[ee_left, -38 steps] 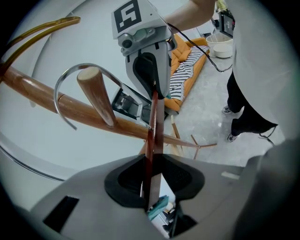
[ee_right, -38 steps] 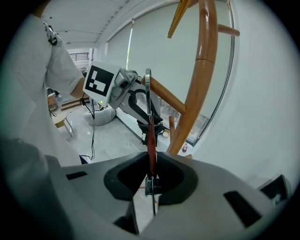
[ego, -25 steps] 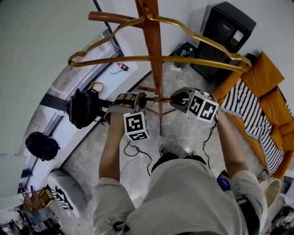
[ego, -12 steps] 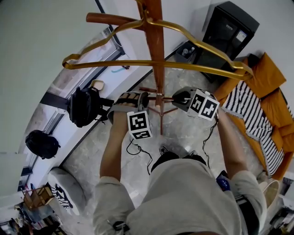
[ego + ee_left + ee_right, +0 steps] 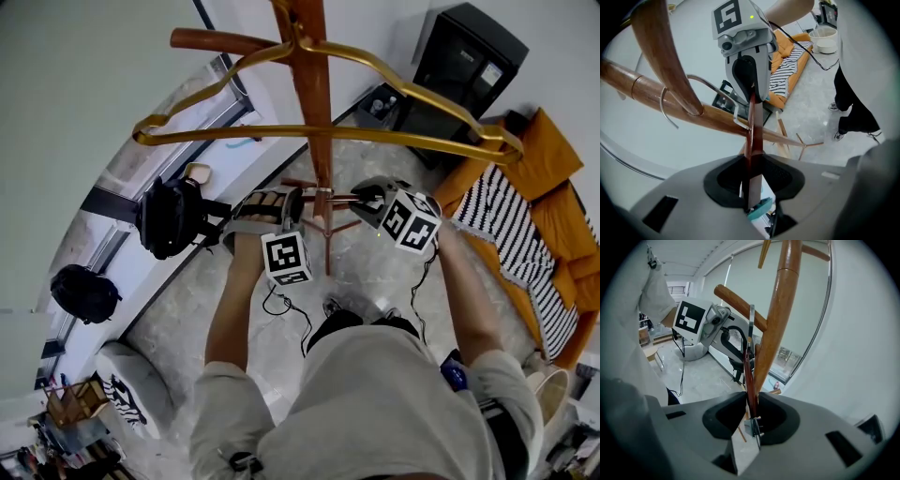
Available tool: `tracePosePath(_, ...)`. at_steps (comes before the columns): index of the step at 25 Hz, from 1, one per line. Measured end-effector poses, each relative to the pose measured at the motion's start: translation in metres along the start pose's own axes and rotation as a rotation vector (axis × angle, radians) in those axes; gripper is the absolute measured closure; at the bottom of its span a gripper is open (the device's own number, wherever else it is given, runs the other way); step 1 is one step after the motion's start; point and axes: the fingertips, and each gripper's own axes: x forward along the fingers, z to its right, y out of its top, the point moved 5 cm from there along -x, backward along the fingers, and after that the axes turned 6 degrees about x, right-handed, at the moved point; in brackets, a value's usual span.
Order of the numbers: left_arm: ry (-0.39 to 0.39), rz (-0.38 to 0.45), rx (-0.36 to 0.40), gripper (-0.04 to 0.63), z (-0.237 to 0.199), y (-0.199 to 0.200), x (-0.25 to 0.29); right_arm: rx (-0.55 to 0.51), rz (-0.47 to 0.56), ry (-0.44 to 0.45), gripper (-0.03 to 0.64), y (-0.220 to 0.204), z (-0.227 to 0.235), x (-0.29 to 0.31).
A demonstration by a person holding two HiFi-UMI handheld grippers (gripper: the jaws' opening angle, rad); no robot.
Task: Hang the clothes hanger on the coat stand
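The wooden stand (image 5: 315, 103) rises in the middle of the head view, its feet on the pale floor (image 5: 375, 272), with an orange sofa (image 5: 553, 187) to its right. A gold hanger (image 5: 422, 141) hangs on a top peg, and its long bar crosses in front of the pole. Lower down, the two grippers face each other with the pole between them. Together they hold a thin red hanger (image 5: 753, 126) level across the pole. The left gripper (image 5: 292, 202) has its jaws closed on one end of the red bar. The right gripper (image 5: 364, 197) has the other end, with a small metal clip, between its jaws. These jaws are opening, but the pads look to be against the bar. The hanger's wire hook (image 5: 662, 104) goes around a lower peg (image 5: 665, 56), close to where it joins the pole.
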Motion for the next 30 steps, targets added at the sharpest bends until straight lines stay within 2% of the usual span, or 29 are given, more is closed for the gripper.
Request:
tracePosePath(11, 0.184, -0.021, -0.002, 0.477, 0.003, 0.007, 0.009, -0.157, 0.004, -0.241, 0.509, -0.010, -0.001, 0.004)
tracePosePath(21, 0.282, -0.018, -0.027, 0.462, 0.011, 0.004, 0.008, -0.240, -0.010, -0.403, 0.476, -0.012, -0.010, 0.011)
tracePosePath(24, 0.288, -0.024, -0.024, 0.459, 0.015, 0.004, 0.005, -0.236, -0.013, -0.434, 0.468, -0.014, -0.012, 0.011)
tracePosePath(30, 0.301, -0.025, -0.027, 0.456, 0.018, 0.004, 0.007, -0.219, -0.016, -0.441, 0.463, -0.017, -0.012, 0.014)
